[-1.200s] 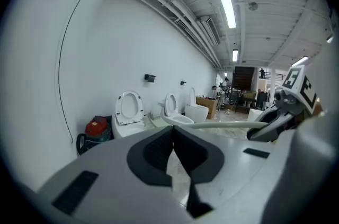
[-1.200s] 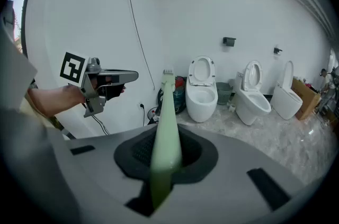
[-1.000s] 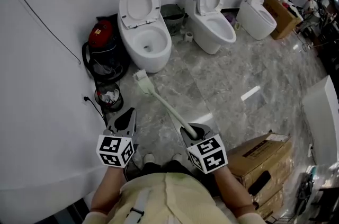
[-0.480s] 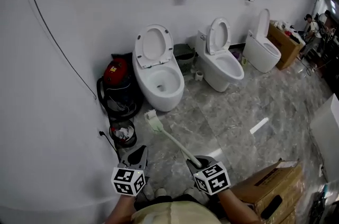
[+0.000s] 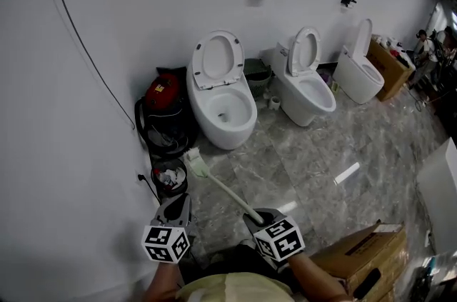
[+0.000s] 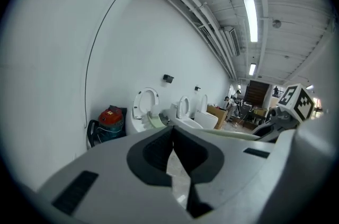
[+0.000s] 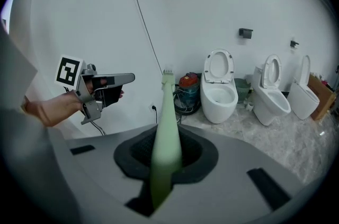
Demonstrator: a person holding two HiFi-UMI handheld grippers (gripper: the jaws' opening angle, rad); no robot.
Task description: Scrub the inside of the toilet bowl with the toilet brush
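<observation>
A: Where was the toilet brush (image 5: 220,187)?
B: Clamped by its handle in the right gripper (image 5: 255,216) – bristle head out ahead, above the floor, short of the toilet bowl (image 5: 227,115).
A: The left gripper (image 5: 177,206)?
B: Jaws together, empty

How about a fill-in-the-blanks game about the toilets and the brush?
The right gripper grips the toilet brush by its ____. The left gripper holds ____. Along the wall stand ____ toilets. The vacuum cleaner by the wall has a ____ top.
Missing words: handle, nothing, three, red.
</observation>
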